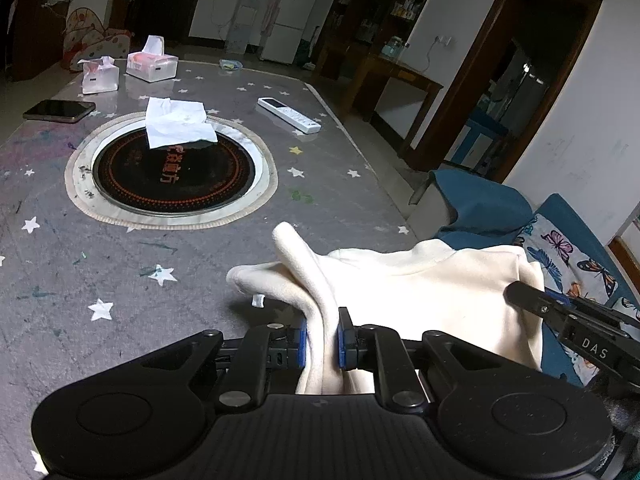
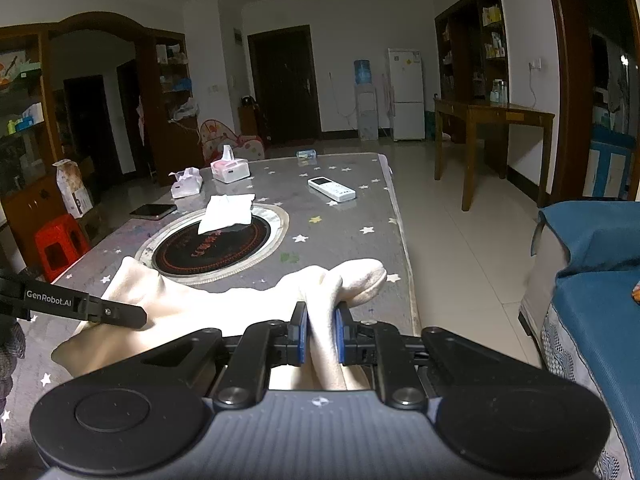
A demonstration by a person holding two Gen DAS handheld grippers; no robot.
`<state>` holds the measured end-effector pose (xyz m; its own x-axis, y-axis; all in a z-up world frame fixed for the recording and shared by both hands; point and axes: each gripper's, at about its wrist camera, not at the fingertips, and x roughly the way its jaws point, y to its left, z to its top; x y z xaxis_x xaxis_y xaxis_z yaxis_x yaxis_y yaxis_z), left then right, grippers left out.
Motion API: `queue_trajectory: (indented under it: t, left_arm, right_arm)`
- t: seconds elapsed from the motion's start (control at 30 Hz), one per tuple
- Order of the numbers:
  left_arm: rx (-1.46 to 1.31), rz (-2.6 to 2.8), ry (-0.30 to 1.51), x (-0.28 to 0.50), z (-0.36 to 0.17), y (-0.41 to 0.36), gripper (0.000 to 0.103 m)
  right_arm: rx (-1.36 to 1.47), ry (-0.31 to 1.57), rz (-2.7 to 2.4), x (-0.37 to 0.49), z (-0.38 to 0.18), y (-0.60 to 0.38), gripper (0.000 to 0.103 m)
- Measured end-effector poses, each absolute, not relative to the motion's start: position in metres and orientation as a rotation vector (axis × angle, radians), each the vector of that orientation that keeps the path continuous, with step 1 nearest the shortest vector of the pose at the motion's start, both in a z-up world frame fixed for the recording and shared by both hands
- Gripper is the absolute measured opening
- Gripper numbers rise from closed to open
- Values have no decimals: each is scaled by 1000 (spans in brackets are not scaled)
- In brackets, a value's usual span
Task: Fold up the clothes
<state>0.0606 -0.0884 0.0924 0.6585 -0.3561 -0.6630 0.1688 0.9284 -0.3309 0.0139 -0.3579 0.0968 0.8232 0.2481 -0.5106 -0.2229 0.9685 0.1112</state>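
Garment (image 1: 440,292): cream fleece, soft, limp, light; bunches, won't hold crease unaided. Lies at near counter (image 1: 120,264) edge, stretched between both grippers.
Left gripper (image 1: 322,338): jaws nearly closed, pinching thick fold.
Right gripper (image 2: 321,338): same, clamped on bunched fold, cuff-like end poking past jaws.
Best hold, I judge: seams/hems, not mid-panel.
Ahead of jaws: hotplate (image 1: 172,172) with tissue (image 1: 176,122) on it, remote (image 1: 289,114), phone (image 1: 60,110), all well apart. Sofa (image 2: 600,280) right of right jaws.

2 low wrist views close over the shared table (image 1: 60,240), facing the far wall.
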Motion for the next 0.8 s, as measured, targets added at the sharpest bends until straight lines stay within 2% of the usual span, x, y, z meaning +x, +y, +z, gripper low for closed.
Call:
queue_trajectory:
  t: [0.8]
  left_arm:
    - [-247, -275, 886, 77, 53, -84, 15]
  right_arm:
    - [53, 645, 215, 37, 60, -366, 13]
